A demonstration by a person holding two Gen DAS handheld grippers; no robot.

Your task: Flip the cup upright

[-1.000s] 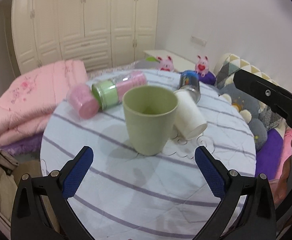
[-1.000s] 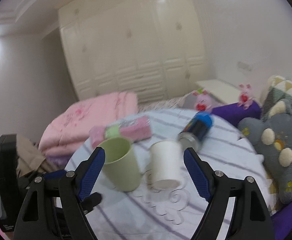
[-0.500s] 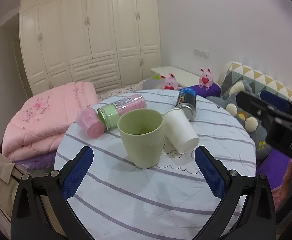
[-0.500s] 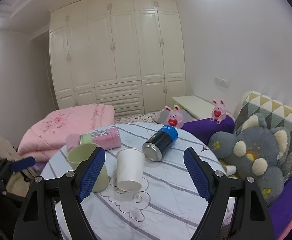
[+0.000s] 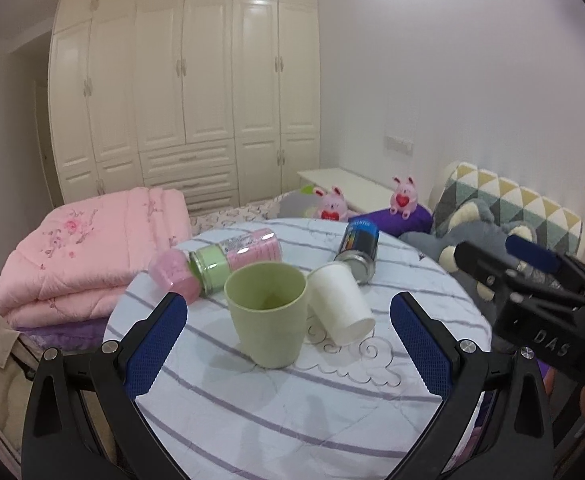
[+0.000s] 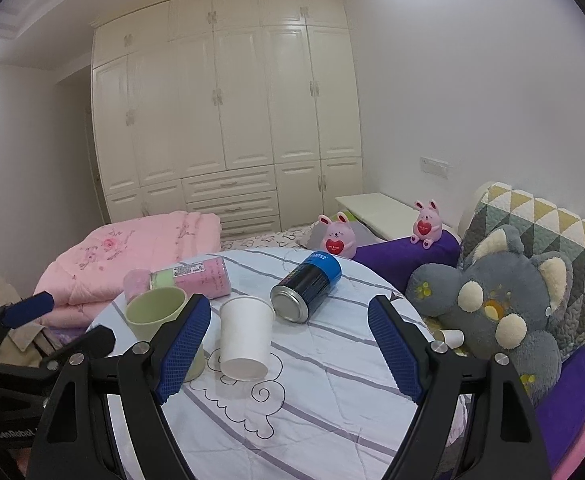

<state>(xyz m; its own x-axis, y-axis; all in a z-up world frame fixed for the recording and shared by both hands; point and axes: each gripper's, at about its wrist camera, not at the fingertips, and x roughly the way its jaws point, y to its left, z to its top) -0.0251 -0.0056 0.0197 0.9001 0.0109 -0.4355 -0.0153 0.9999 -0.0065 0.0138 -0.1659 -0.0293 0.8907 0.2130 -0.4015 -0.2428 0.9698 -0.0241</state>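
Observation:
A light green cup stands upright on the round striped table; it also shows in the right wrist view. A white paper cup stands mouth down just right of it, and in the right wrist view. My left gripper is open and empty, held back from the green cup. My right gripper is open and empty, short of the white cup. The right gripper body shows in the left wrist view.
A pink and green bottle and a blue can lie on their sides behind the cups. A pink quilt is at the left, a grey plush toy and cushions at the right, wardrobes behind.
Both grippers have pulled back and up from the cups; the views now take in more of the room. The green cup and the white cup have stayed in place.

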